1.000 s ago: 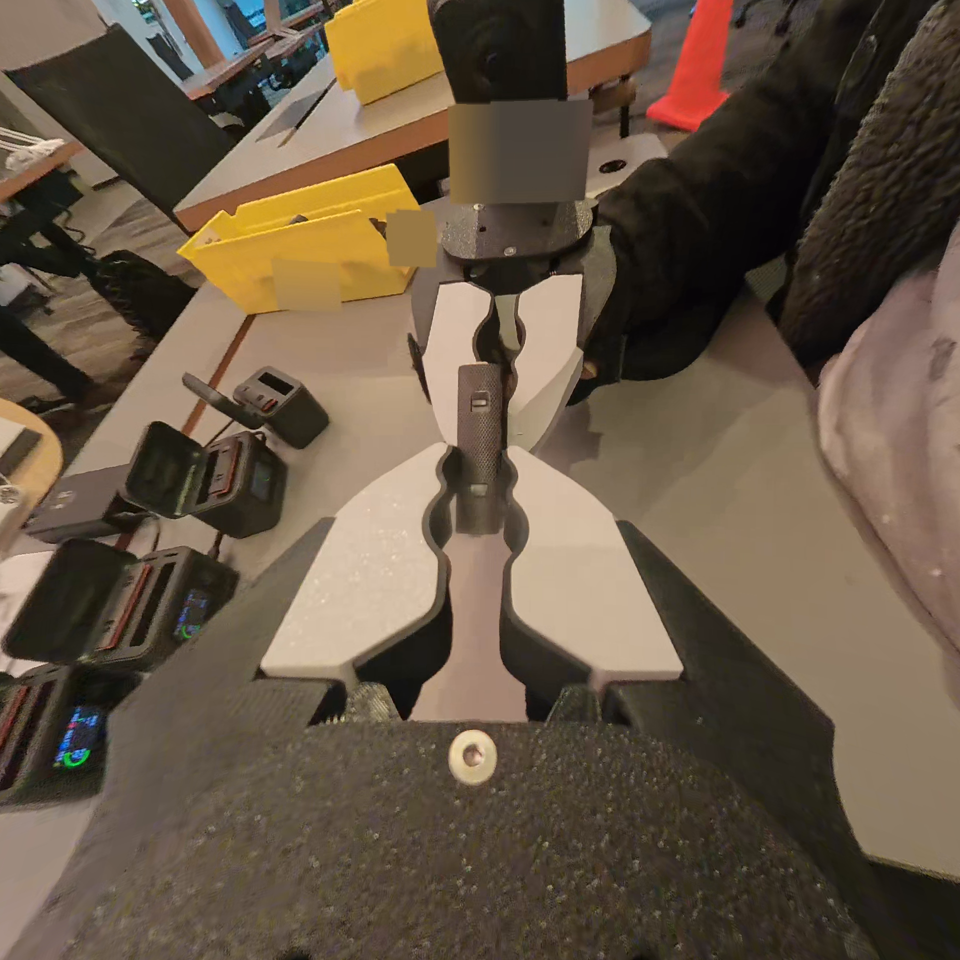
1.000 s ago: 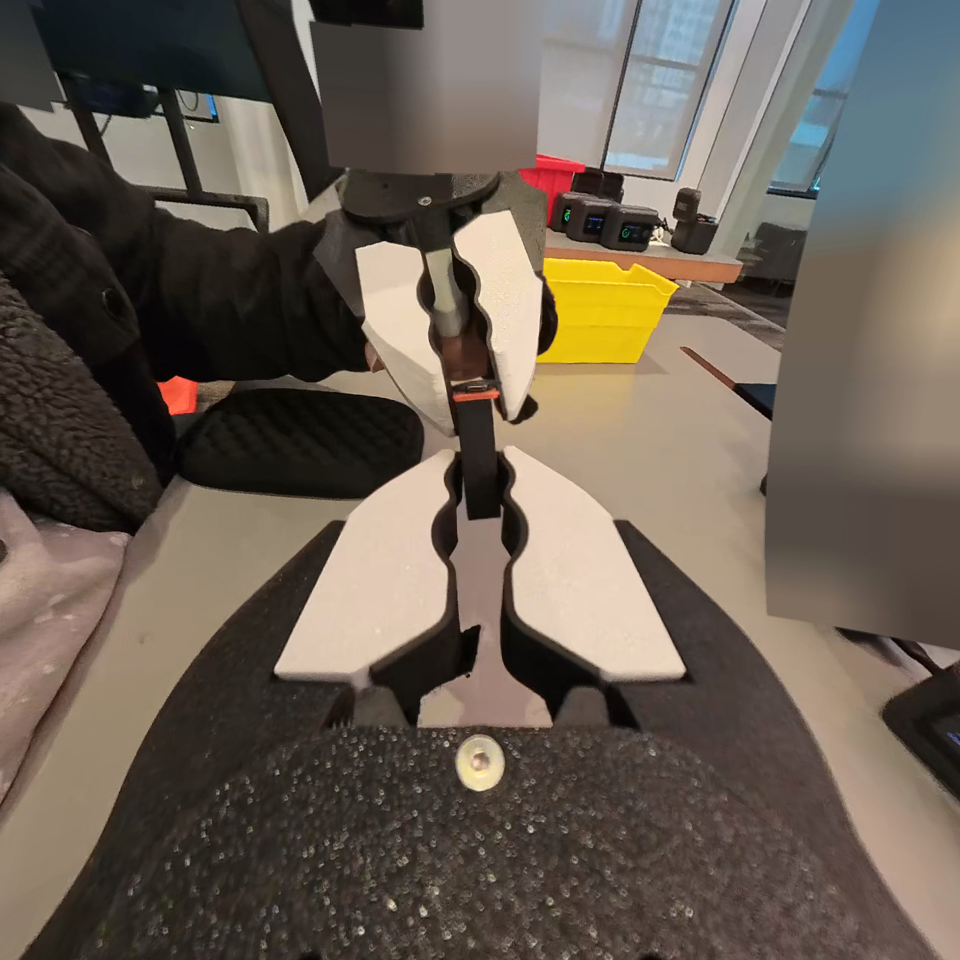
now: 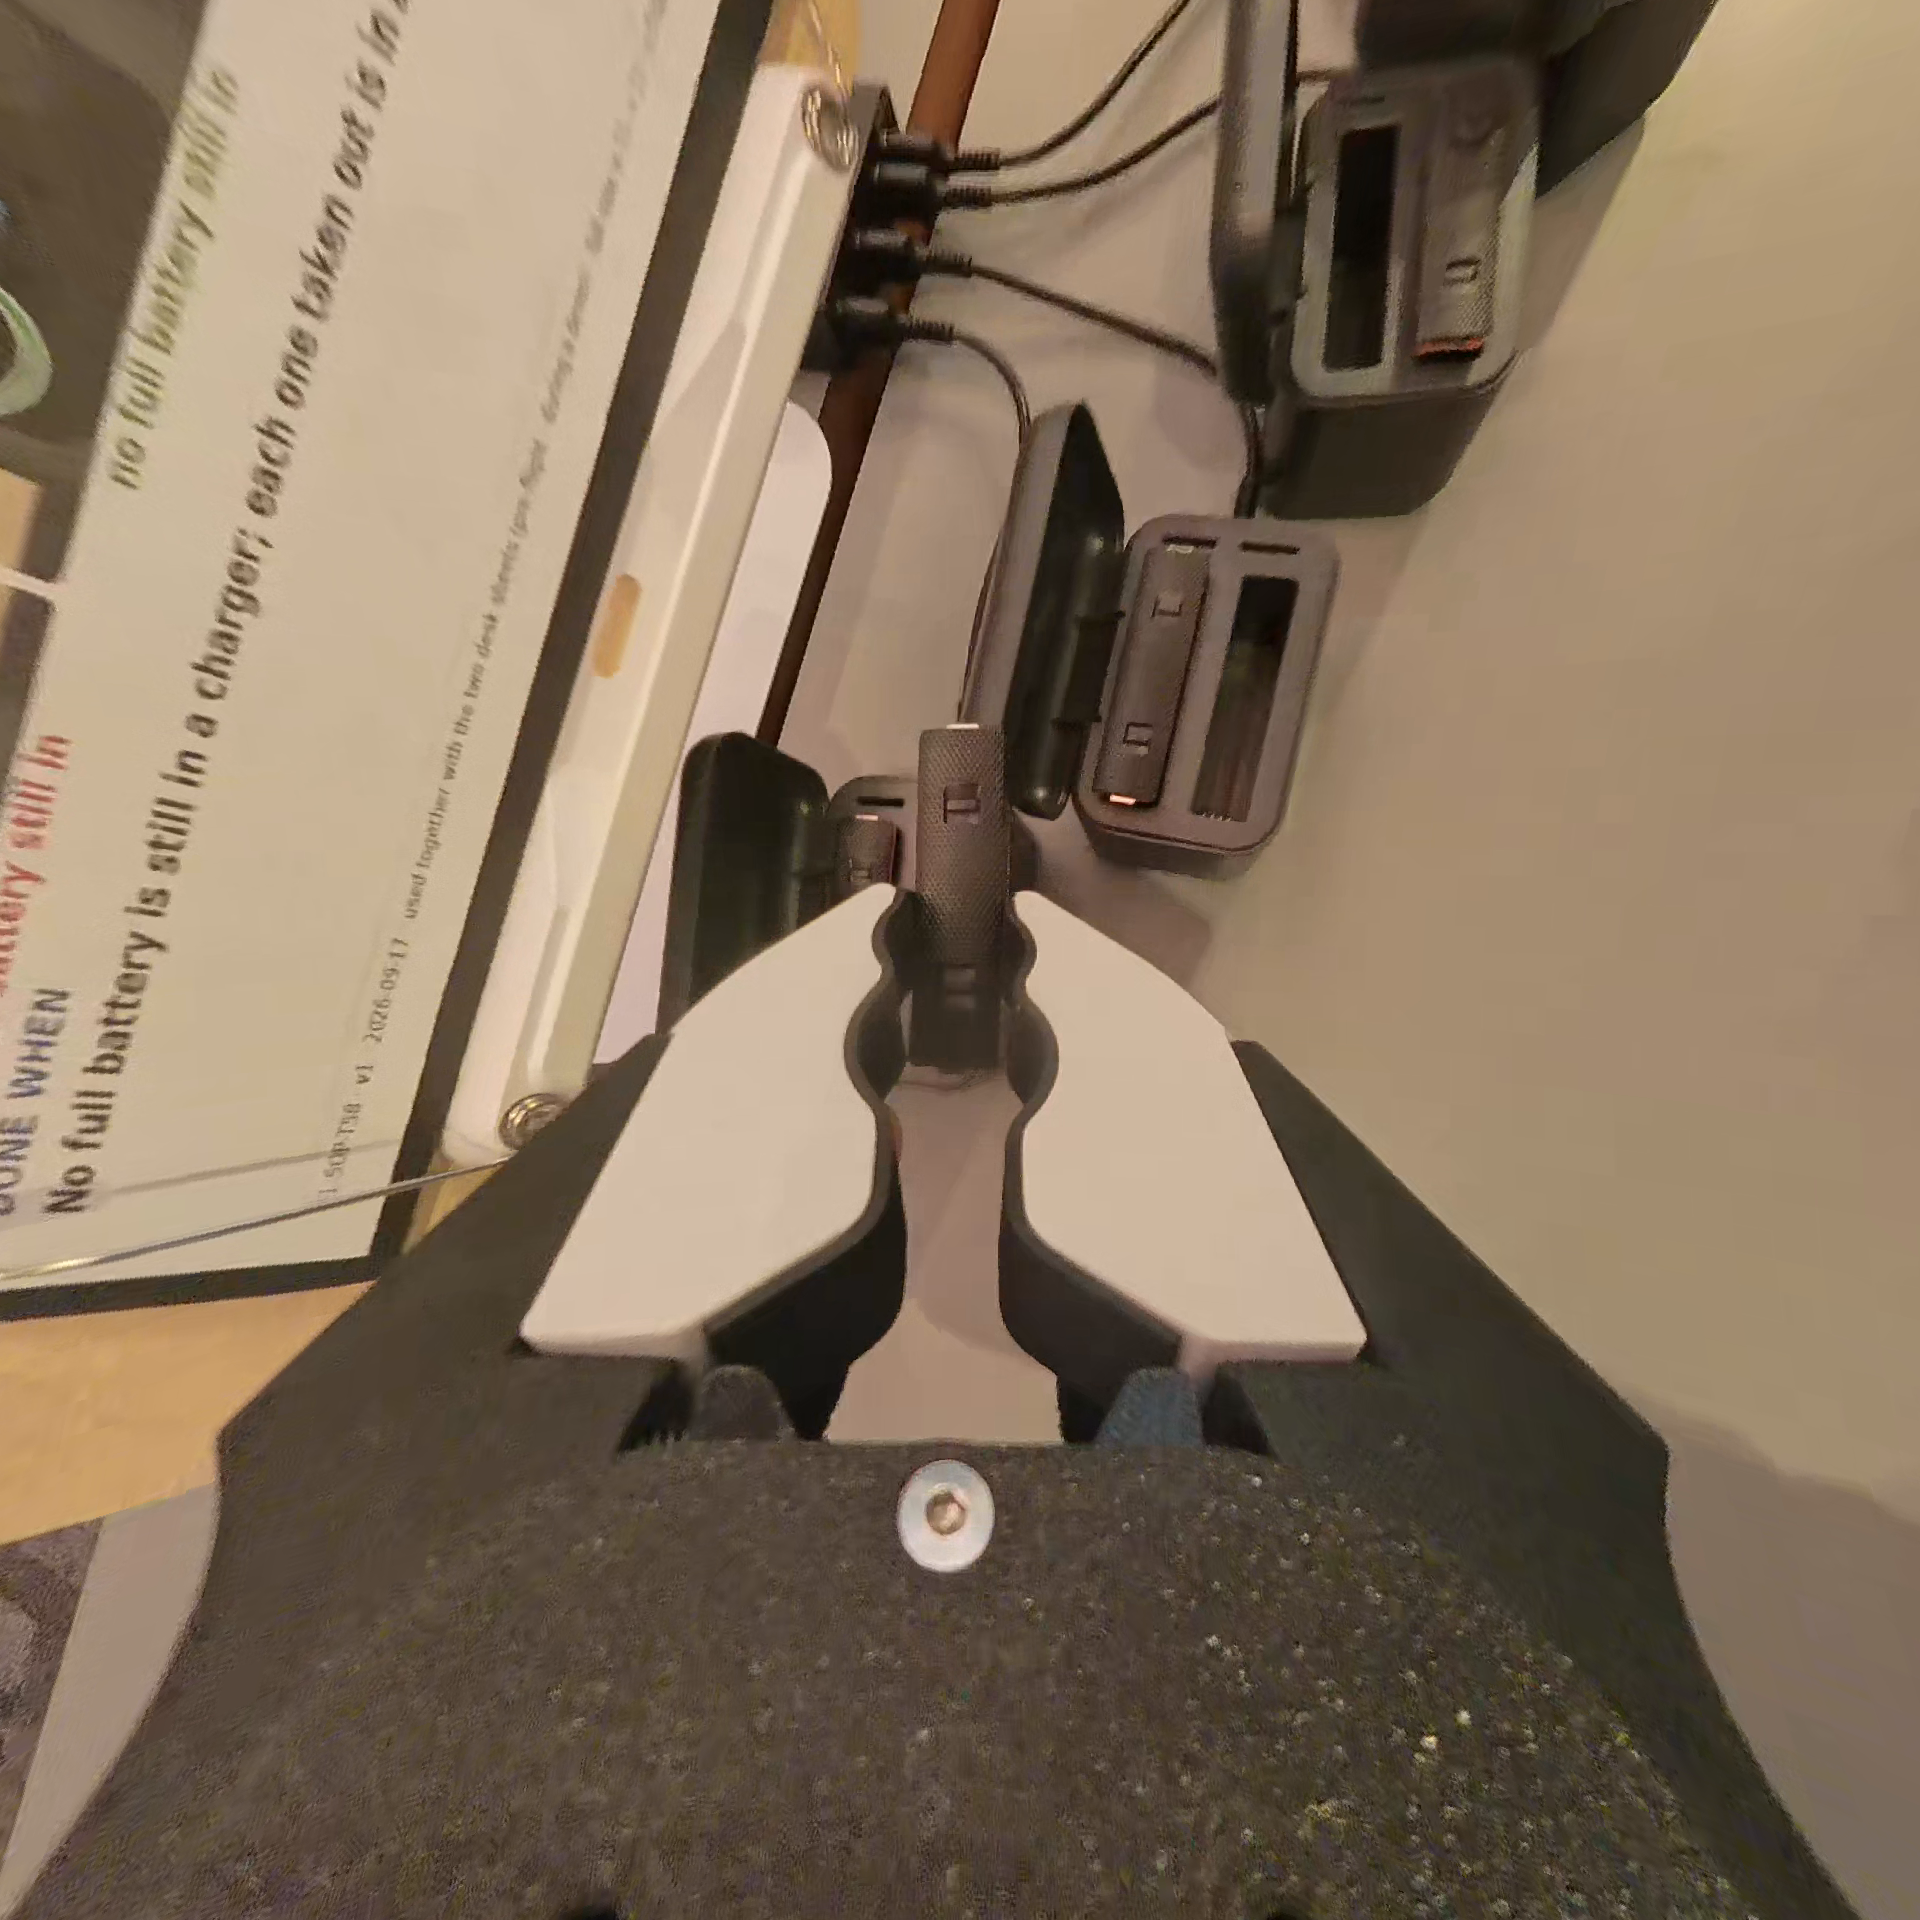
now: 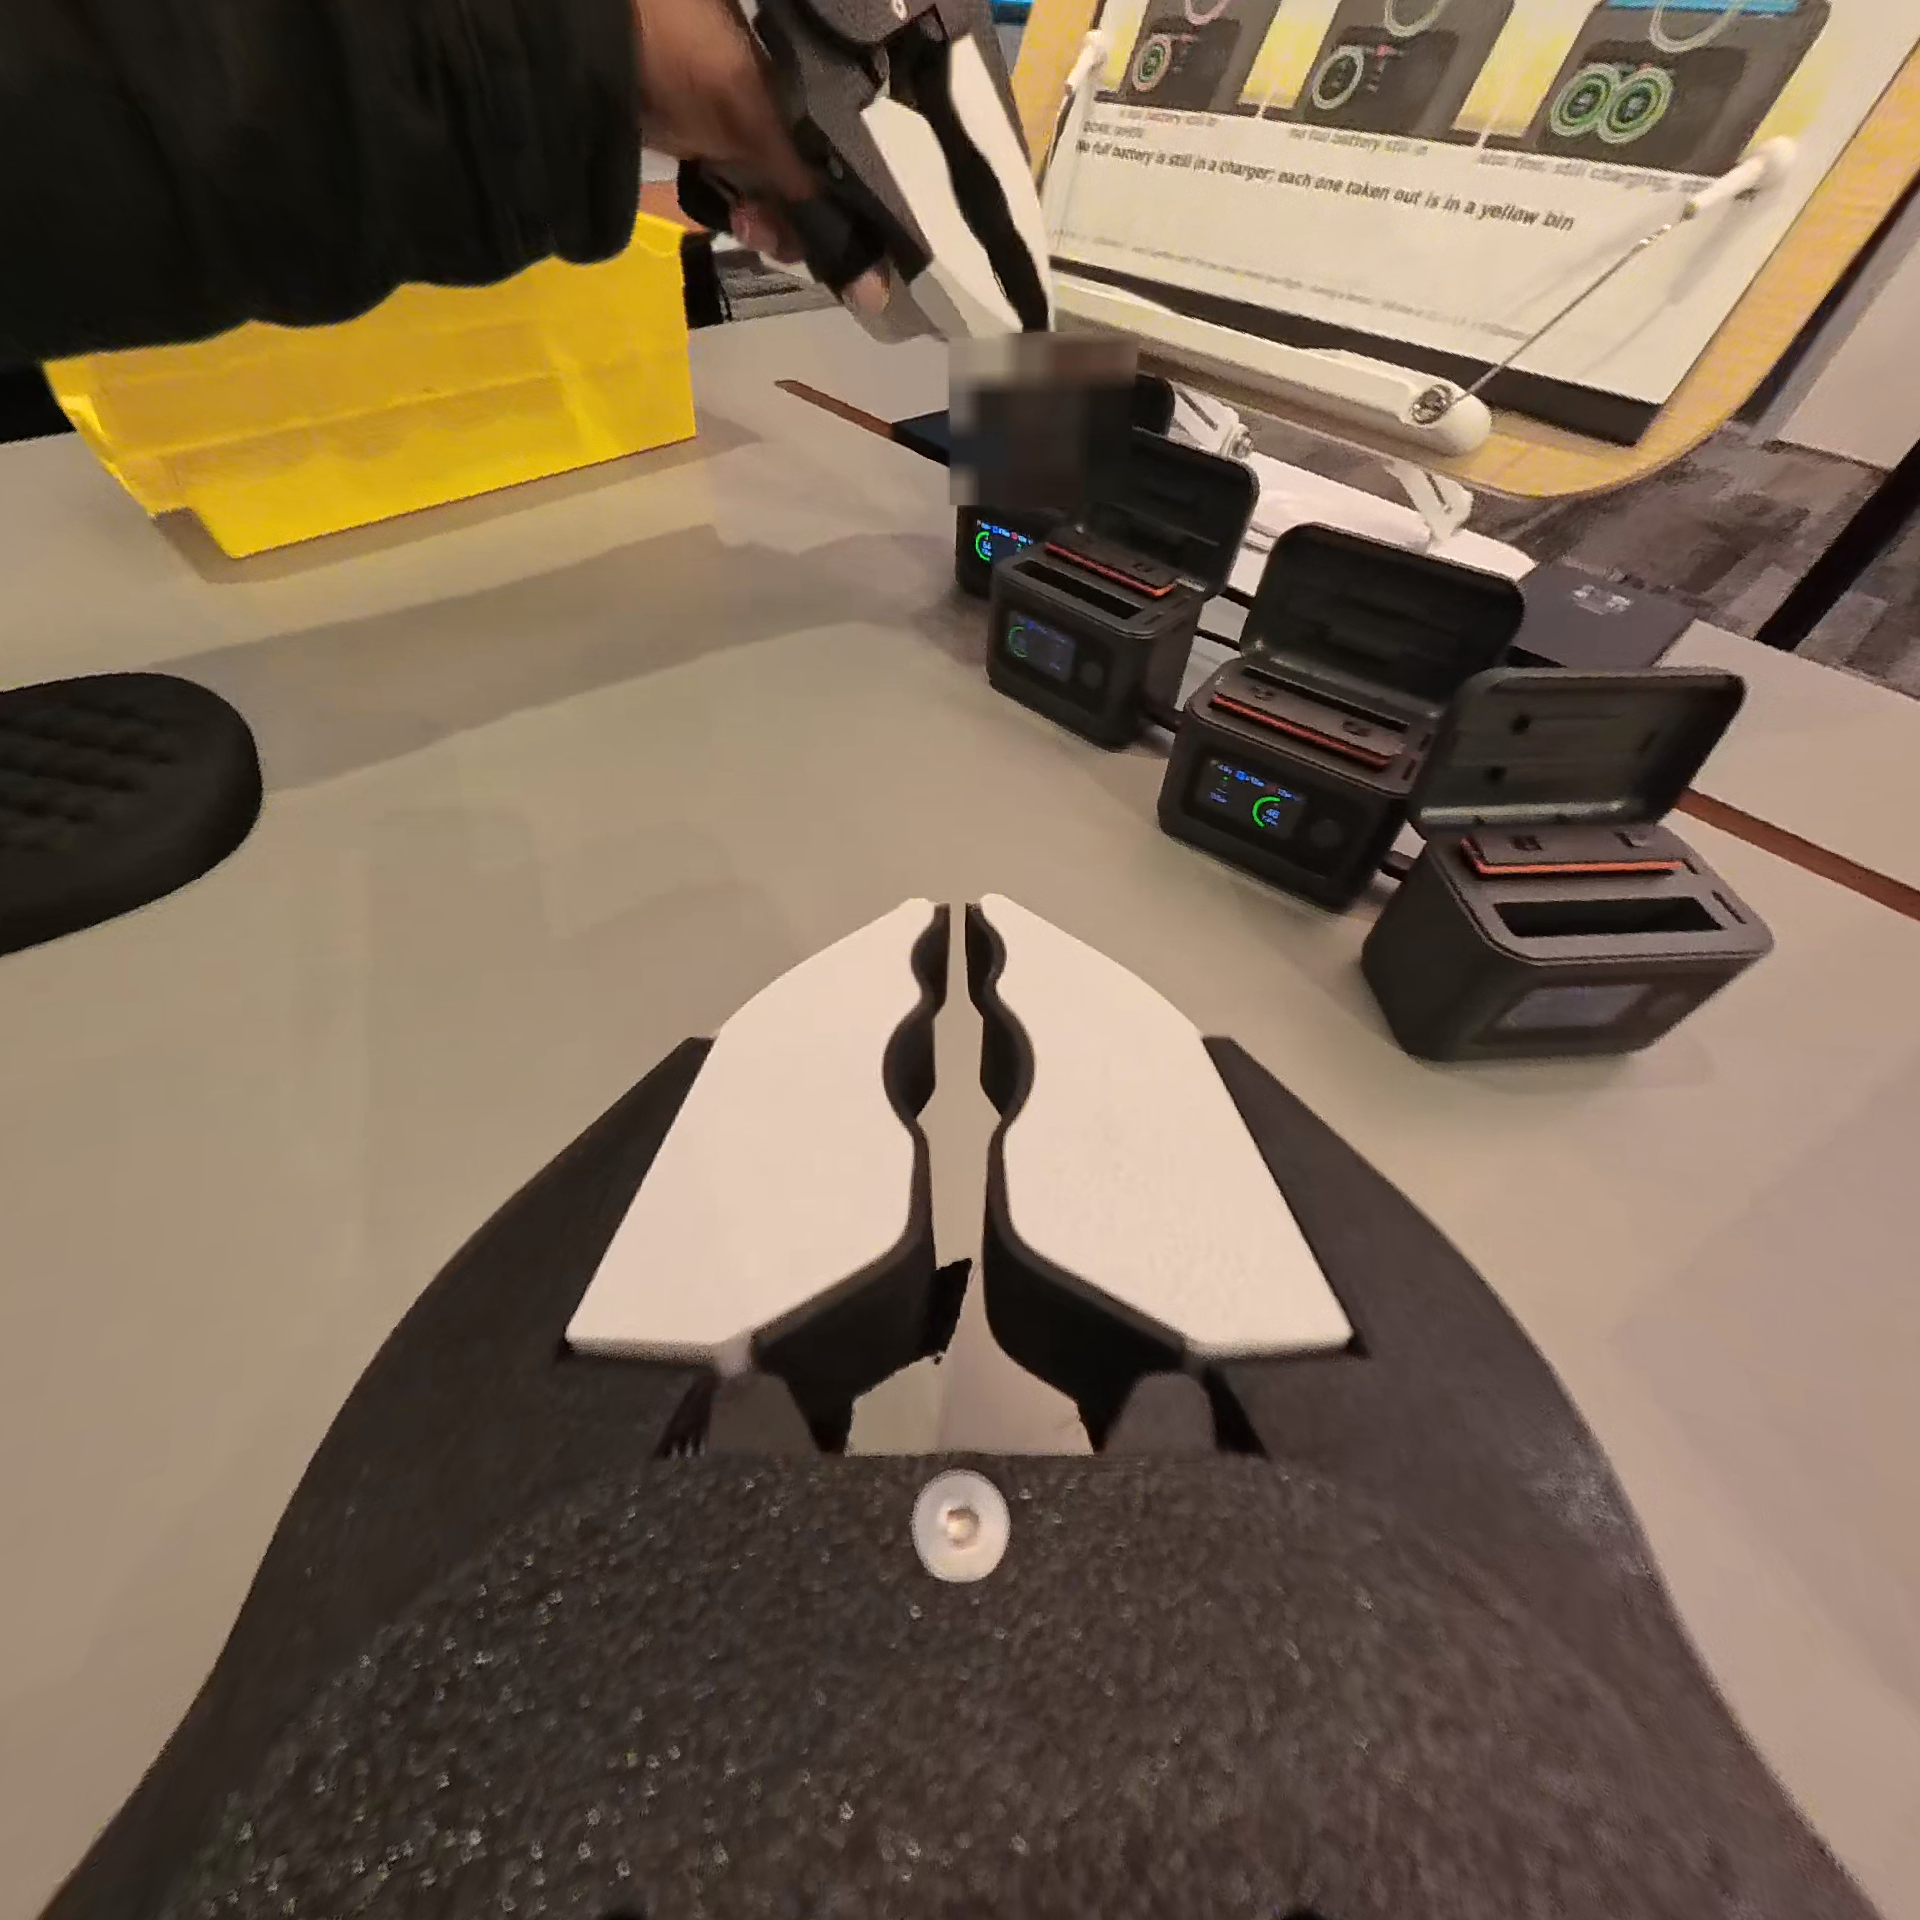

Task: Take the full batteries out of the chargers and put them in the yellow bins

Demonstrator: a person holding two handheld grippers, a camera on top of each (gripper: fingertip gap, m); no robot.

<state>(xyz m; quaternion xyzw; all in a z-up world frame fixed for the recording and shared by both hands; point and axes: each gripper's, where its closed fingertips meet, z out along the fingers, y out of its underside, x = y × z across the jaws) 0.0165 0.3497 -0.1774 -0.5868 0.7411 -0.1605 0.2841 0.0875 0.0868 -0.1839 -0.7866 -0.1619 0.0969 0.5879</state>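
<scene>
- Black, knurled battery [image 3: 961, 831] sits clamped between the white tips of the left tongs [image 3: 956, 914], seen in the left wrist view pointing down over the row of chargers.
- Directly beneath it is an open charger [image 3: 862, 831] at the edge of the grey desk [image 3: 1558, 935], largely hidden by the battery.
- Next charger along [image 3: 1205, 707]: lid up, one slot filled, the other slot vacant. A third charger [image 3: 1403, 260] farther on shows one filled and one vacant slot; cables run from them to a white bar.
- A printed sign [image 3: 312, 623] stands at the left of the frame.
- Right wrist view: right tongs [image 4: 958, 914] are closed together, only a hairline gap at the tips, nothing in them, hovering over bare desk [image 4: 520, 779].
- Left tongs [image 4: 997, 301] appear far off in a person's hand [image 4: 727, 125]; a blurred patch covers what they carry.
- Yellow bin [image 4: 416, 416] stands on the desk behind the sleeve, well apart from the chargers.
- Four open chargers line the right side, the nearest [image 4: 1558, 935] with its screen dim.
</scene>
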